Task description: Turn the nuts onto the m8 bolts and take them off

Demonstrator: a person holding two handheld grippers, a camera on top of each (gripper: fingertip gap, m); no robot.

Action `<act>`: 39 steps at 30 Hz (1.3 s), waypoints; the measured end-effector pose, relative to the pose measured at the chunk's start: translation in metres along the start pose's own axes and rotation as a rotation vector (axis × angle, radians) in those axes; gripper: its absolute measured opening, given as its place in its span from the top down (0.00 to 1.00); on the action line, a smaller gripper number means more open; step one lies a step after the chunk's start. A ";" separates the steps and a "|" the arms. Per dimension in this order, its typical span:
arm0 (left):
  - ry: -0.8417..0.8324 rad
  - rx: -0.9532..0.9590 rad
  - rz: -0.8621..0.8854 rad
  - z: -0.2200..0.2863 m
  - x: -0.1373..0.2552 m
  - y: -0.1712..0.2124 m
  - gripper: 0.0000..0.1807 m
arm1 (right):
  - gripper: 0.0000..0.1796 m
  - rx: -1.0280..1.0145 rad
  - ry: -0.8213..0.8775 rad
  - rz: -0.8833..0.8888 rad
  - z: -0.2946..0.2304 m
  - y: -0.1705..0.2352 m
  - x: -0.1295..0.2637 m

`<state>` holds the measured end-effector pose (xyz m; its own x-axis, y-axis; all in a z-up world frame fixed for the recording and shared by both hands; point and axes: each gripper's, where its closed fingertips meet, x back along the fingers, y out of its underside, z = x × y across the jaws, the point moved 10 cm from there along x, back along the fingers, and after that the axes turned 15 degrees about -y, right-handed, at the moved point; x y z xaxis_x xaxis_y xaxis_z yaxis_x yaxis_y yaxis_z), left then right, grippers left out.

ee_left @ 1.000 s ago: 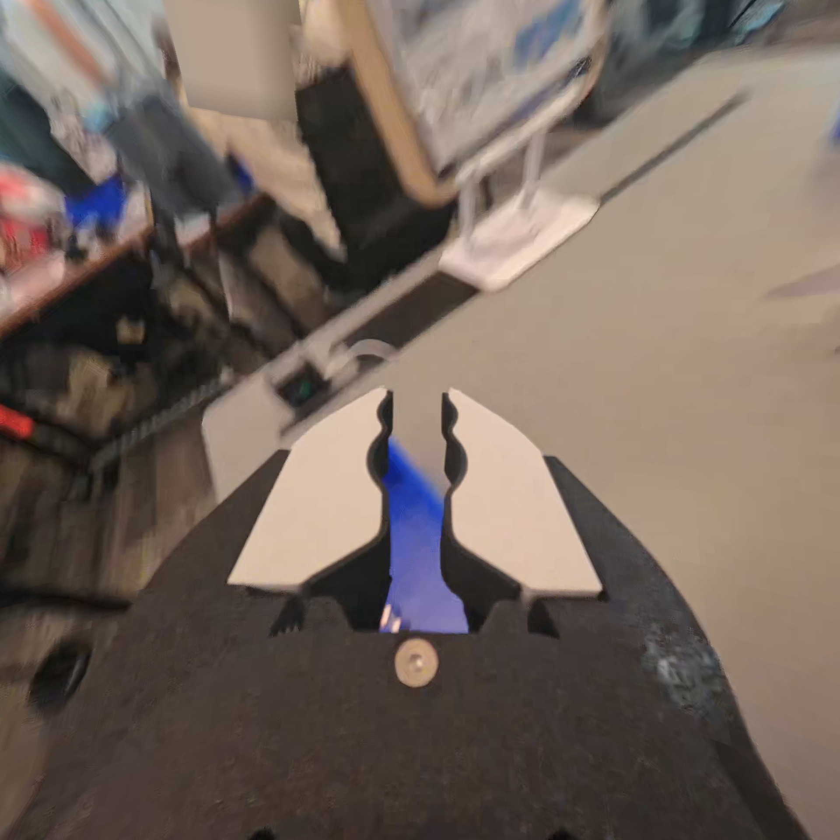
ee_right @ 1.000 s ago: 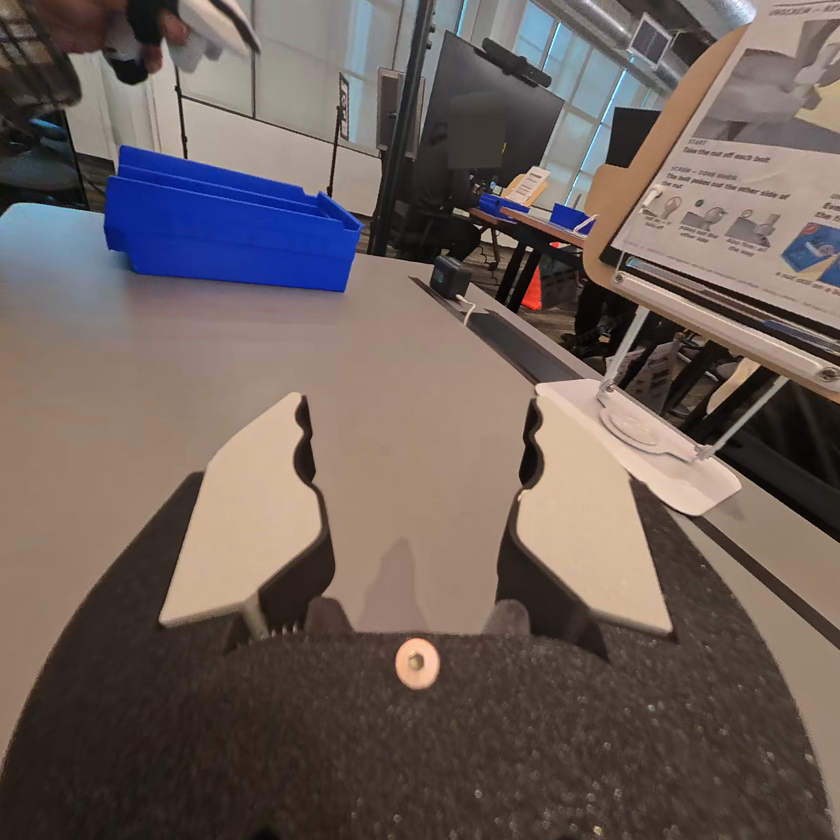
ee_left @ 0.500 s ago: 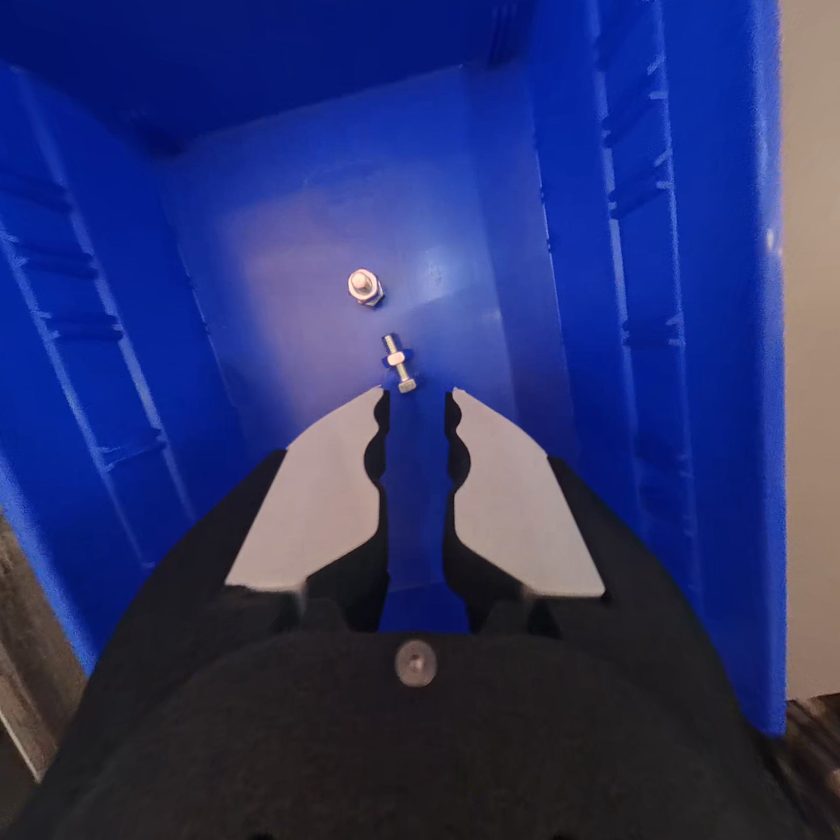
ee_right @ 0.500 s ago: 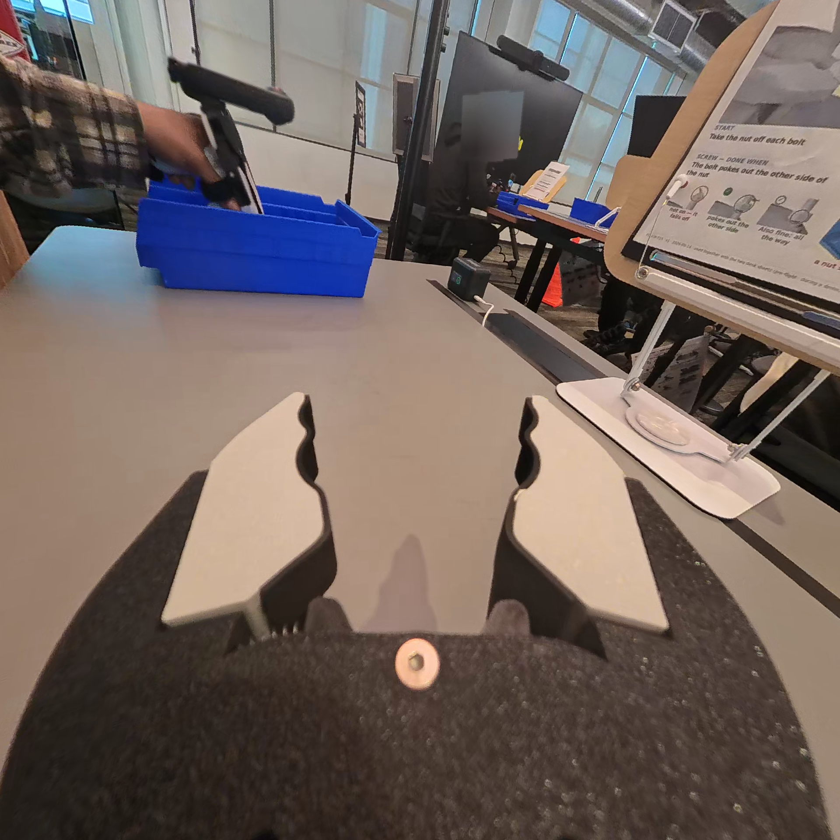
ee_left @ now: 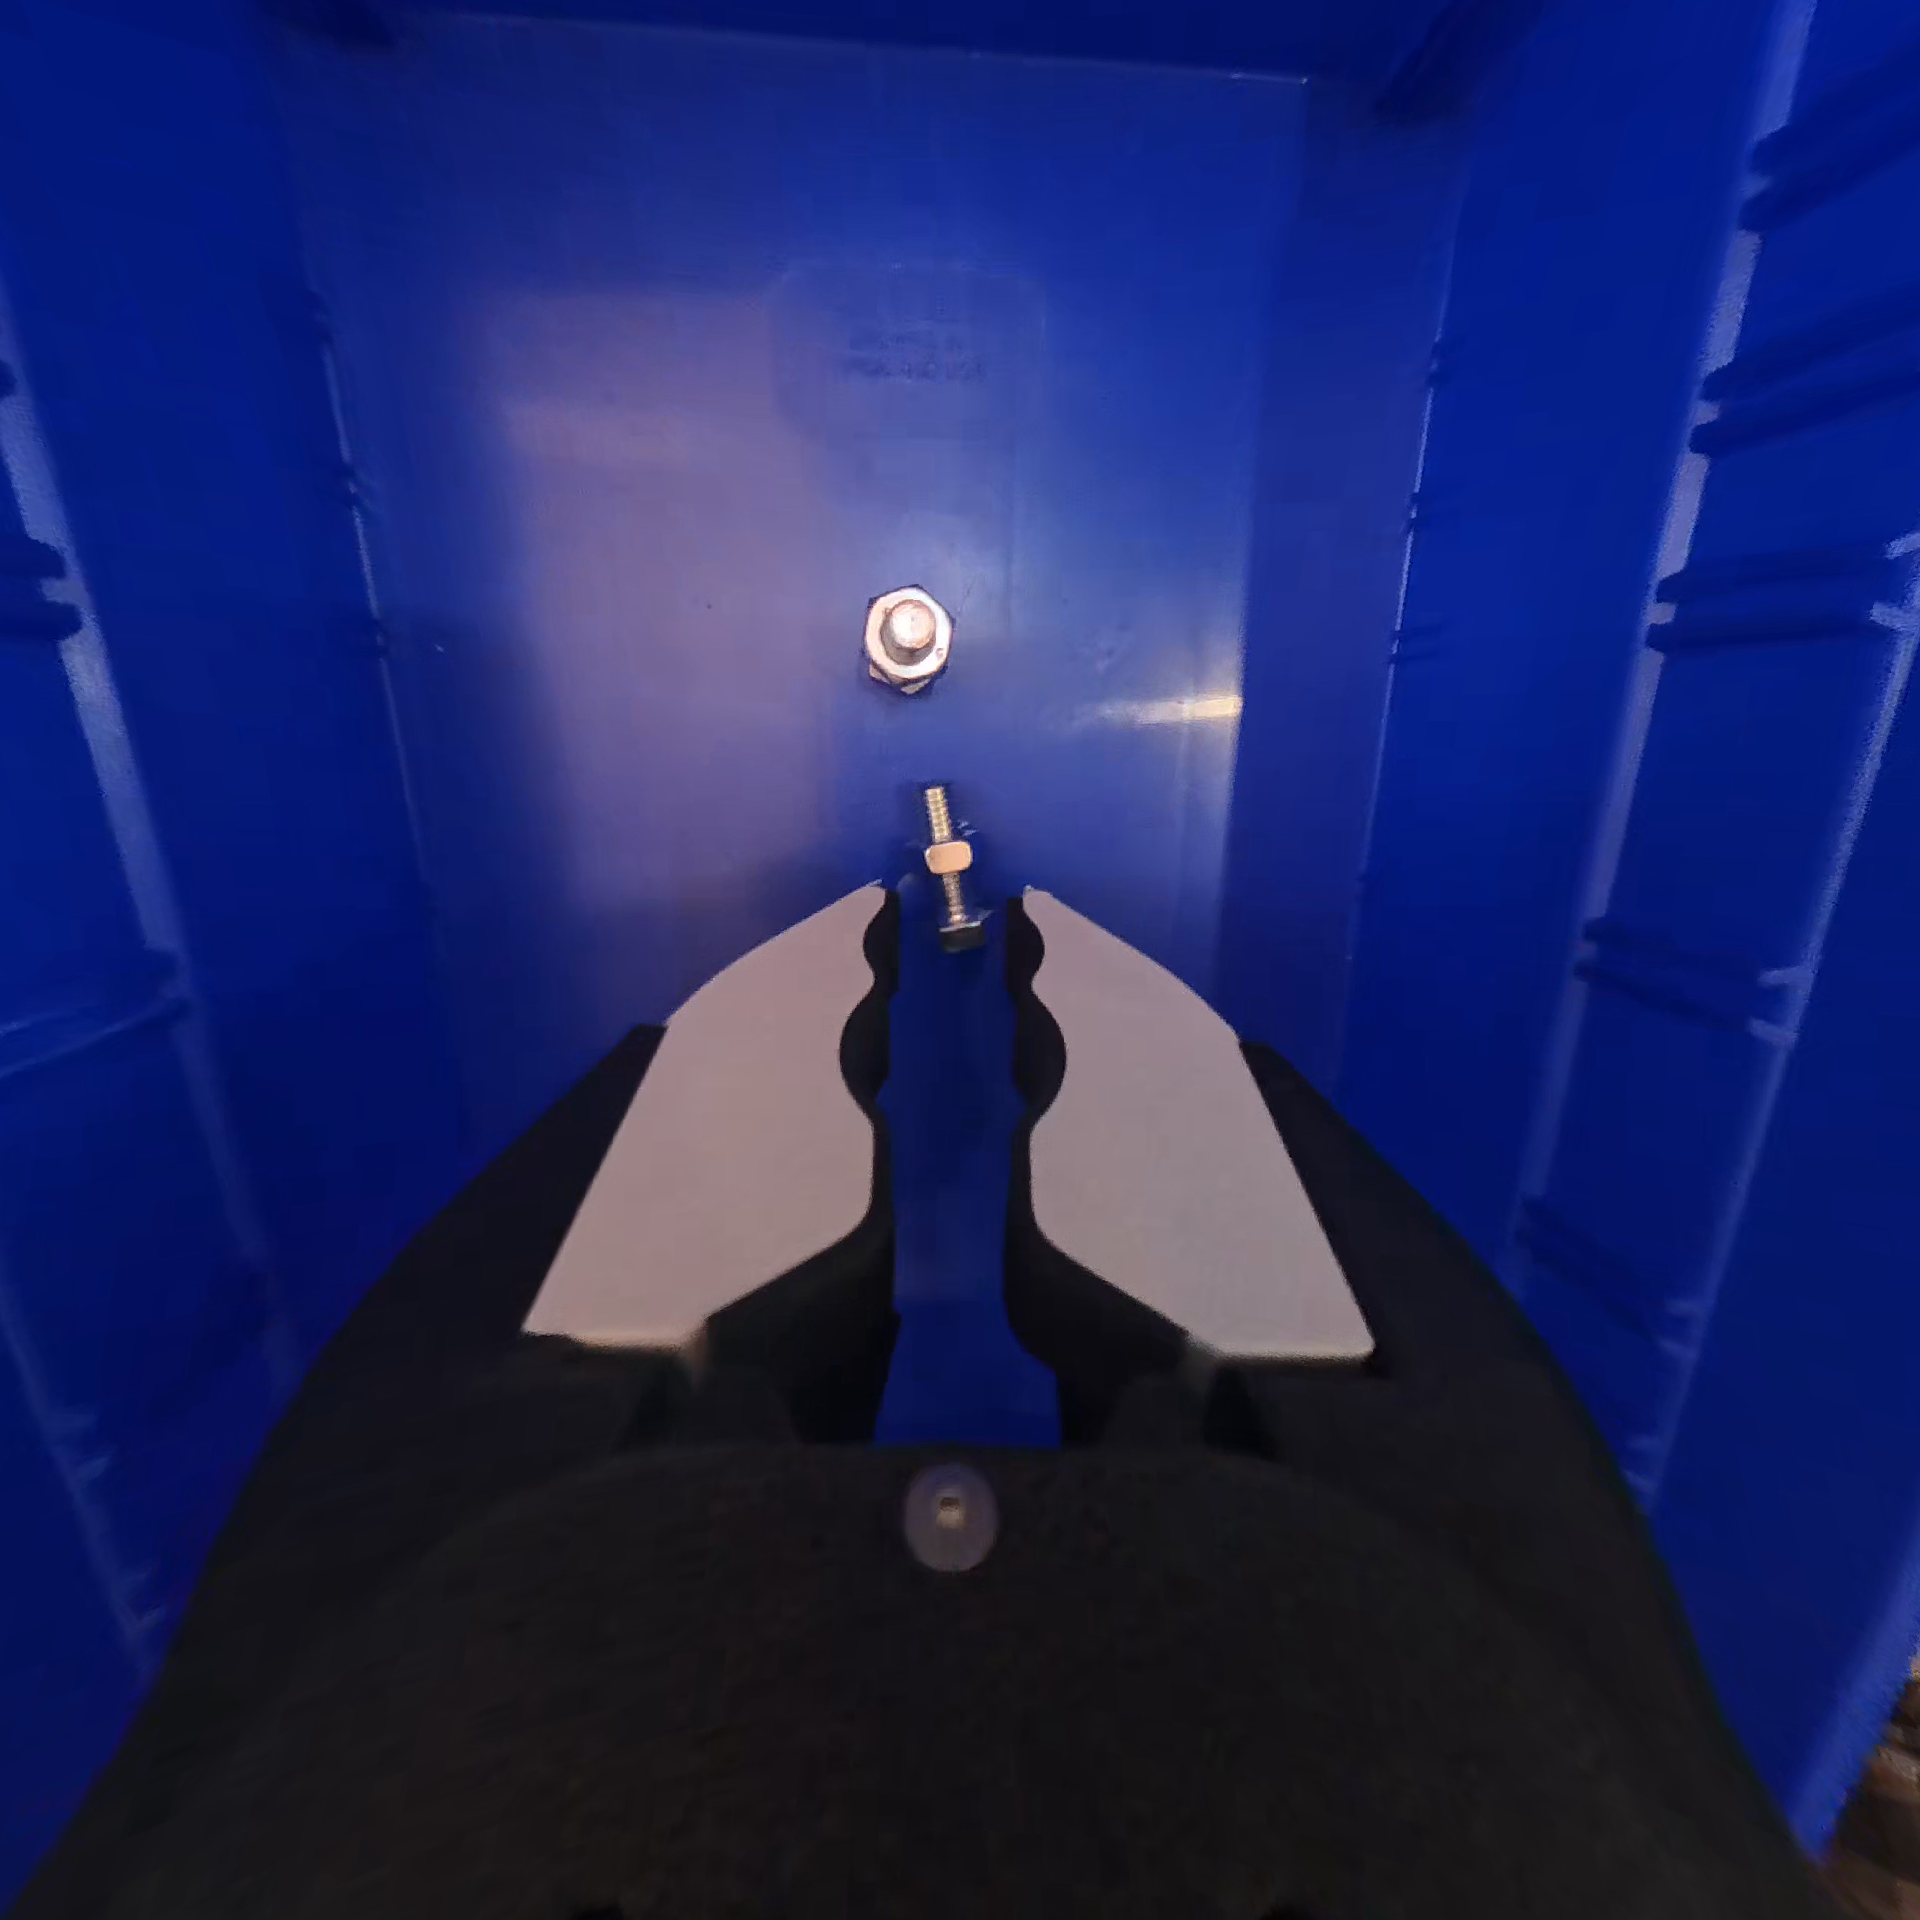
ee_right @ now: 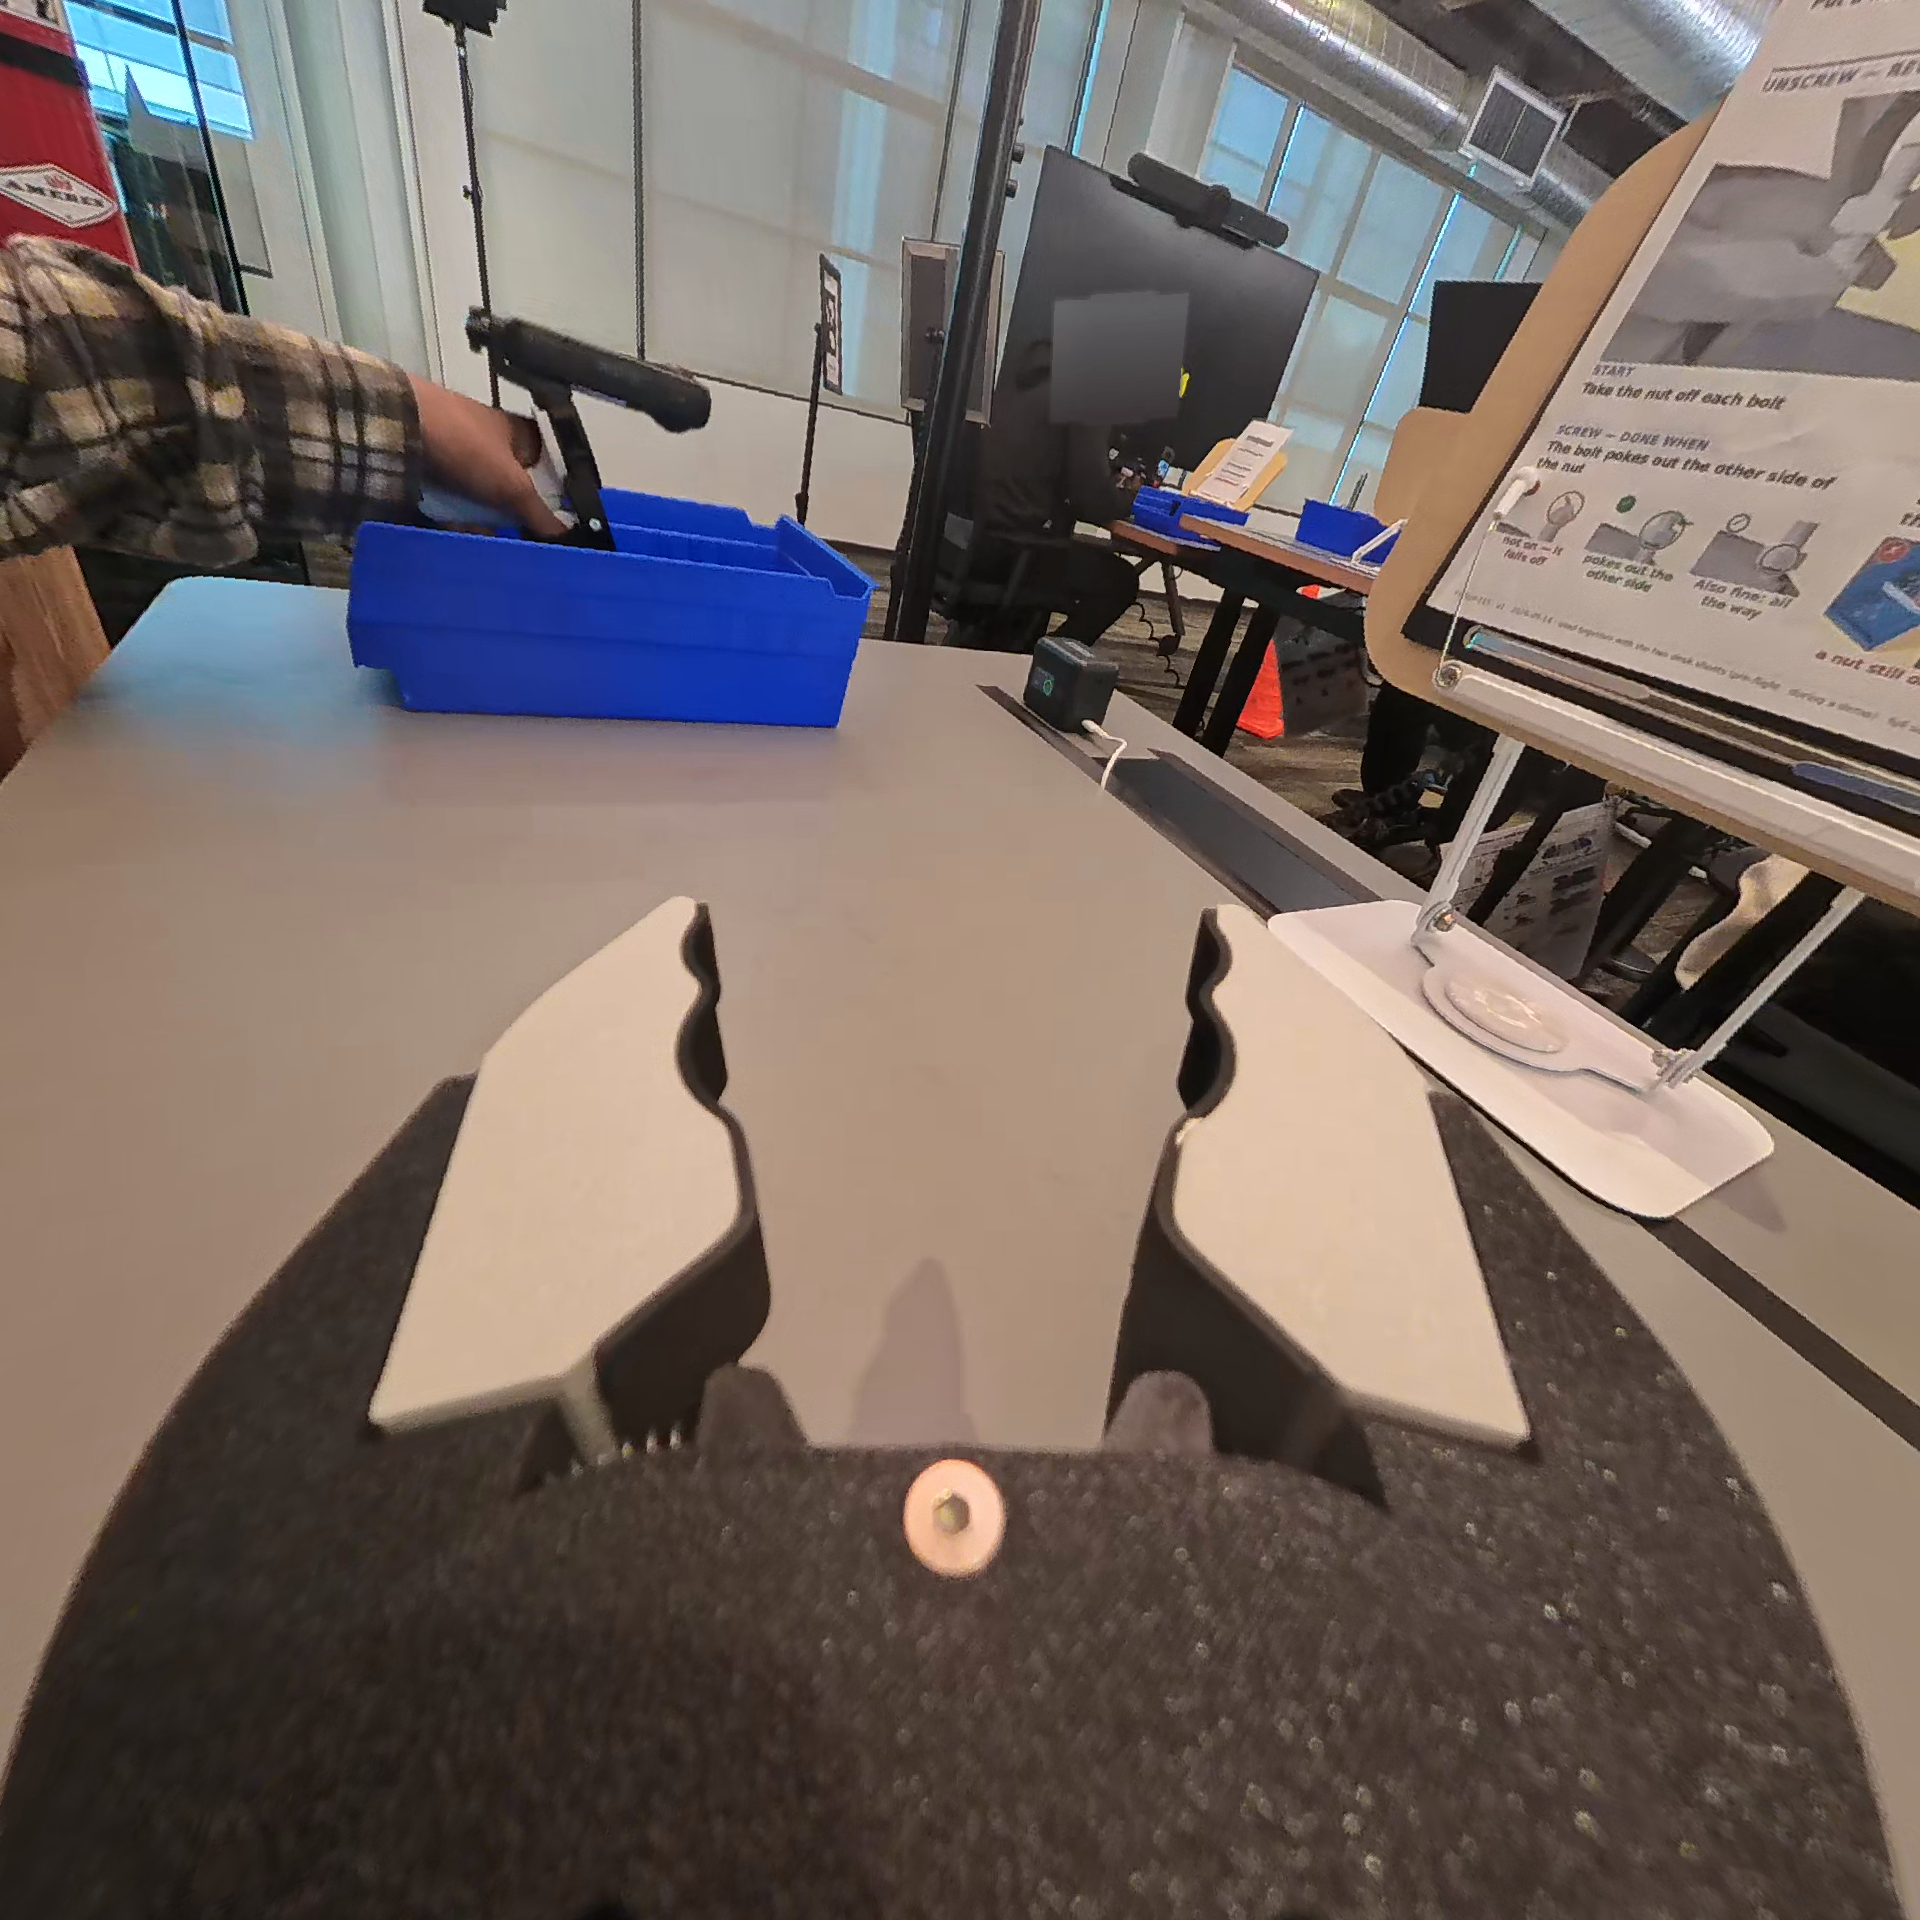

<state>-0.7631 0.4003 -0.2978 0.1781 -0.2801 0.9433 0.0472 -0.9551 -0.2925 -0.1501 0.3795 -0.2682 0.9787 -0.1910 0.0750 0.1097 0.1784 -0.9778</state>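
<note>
your left gripper (ee_left: 945,899) is down inside the blue bin (ee_left: 1558,727), jaws a narrow gap apart, gripping nothing. a small bolt (ee_left: 943,868) with a nut (ee_left: 948,855) on its shank lies on the bin floor, its head just between your fingertips. a second bolt and nut (ee_left: 906,642) sits just beyond it. your right gripper (ee_right: 951,935) hangs over the bare grey table (ee_right: 312,883), jaws wide apart and empty, well back from the bin.

Dim blue bin (ee_left: 1558,935) interior with floor glare; bright daylit windows (ee_right: 727,156), wide-angle warp.
</note>
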 end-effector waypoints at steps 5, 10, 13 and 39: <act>0.010 0.017 -0.027 0.000 -0.009 0.003 0.88 | 0.52 0.000 -0.003 -0.005 0.000 0.000 0.000; 0.011 0.004 -0.018 -0.001 -0.010 0.003 0.91 | 0.54 -0.006 -0.008 -0.002 0.000 0.000 0.000; 0.018 -0.028 -0.019 -0.003 -0.009 0.003 0.91 | 0.55 -0.007 -0.012 -0.003 0.001 0.001 0.000; 1.388 -0.486 1.007 0.388 0.115 0.019 0.92 | 0.80 -0.245 -0.238 0.361 0.006 -0.002 0.009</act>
<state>-0.3606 0.3874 -0.2554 -0.9390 -0.3400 -0.0513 0.1420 -0.2477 -0.9584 -0.1404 0.3831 -0.2641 0.9622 0.0721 -0.2627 -0.2600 -0.0455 -0.9645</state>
